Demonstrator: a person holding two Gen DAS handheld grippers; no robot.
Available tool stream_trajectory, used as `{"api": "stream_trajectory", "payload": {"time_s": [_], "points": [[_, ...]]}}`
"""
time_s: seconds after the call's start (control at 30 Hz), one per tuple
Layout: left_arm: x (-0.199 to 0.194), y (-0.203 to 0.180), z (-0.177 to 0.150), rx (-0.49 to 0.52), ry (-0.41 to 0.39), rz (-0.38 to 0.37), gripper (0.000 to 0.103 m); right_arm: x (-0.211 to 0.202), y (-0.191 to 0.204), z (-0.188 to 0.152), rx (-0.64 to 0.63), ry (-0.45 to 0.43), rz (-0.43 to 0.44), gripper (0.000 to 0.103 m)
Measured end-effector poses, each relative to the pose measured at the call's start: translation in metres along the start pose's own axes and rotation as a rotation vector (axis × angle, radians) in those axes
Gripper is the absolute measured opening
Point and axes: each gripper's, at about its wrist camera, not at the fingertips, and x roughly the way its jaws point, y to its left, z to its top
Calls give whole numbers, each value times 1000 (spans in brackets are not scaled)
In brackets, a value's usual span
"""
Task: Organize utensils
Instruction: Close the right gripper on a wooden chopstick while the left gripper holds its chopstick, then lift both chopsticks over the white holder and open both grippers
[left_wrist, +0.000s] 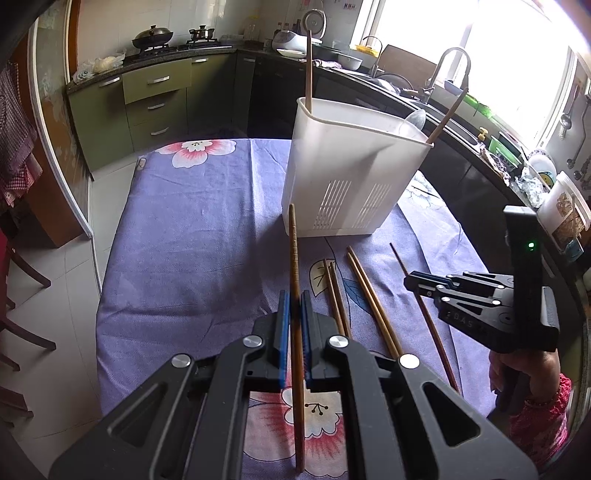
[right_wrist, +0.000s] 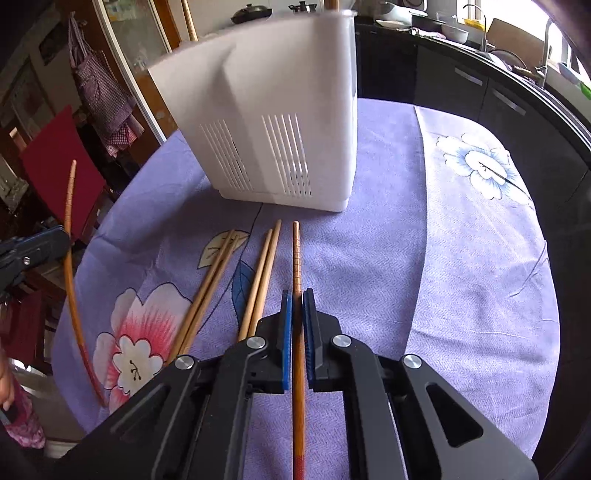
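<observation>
A: Purple floral cloth (left_wrist: 177, 236) covers the table; we log a white plastic utensil holder (left_wrist: 343, 177) standing upright on it, slotted vents low on its near wall.

B: Contents of the holder?

A: From the left wrist view we see two wooden sticks rising out of it, one at the far left corner (left_wrist: 308, 70), one leaning out at the right end (left_wrist: 448, 114). A pale rounded item sits beside the right one; we think it is a spoon bowl, but glare from the window washes it out.

B: Left gripper (left_wrist: 294, 306)?

A: Its blue pads are pinched onto a single brown chopstick (left_wrist: 295, 280), which runs between the fingers and points toward the holder's base. The right wrist view shows that same stick clear of the cloth at its tip.

B: Right gripper (right_wrist: 297, 306)?

A: Also clamped narrow on one chopstick (right_wrist: 296, 258), ridged near its tip, the tip lying just short of the holder.

B: What remains on the cloth?

A: Two pairs of lighter chopsticks lie side by side between the two grippers: one pair (right_wrist: 207, 291) across the leaf print, the other (right_wrist: 262, 277) just beside the right gripper's stick. Both pairs point toward the holder and rest apart from it.
</observation>
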Motion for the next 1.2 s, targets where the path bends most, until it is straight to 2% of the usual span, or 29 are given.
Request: {"api": "stream_trajectory", "payload": {"time_s": [0.4, 0.7, 0.97, 1.2], "points": [[-36, -6, 7, 33, -77, 2, 6, -115, 3, -10, 4, -223, 67, 7], [-54, -18, 13, 61, -110, -6, 6, -147, 5, -7, -6, -292, 81, 7], [-74, -28, 36, 92, -167, 13, 6, -173, 16, 20, -34, -362, 89, 7], [-113, -45, 77, 140, -264, 13, 6, -221, 21, 69, -57, -445, 101, 7]]}}
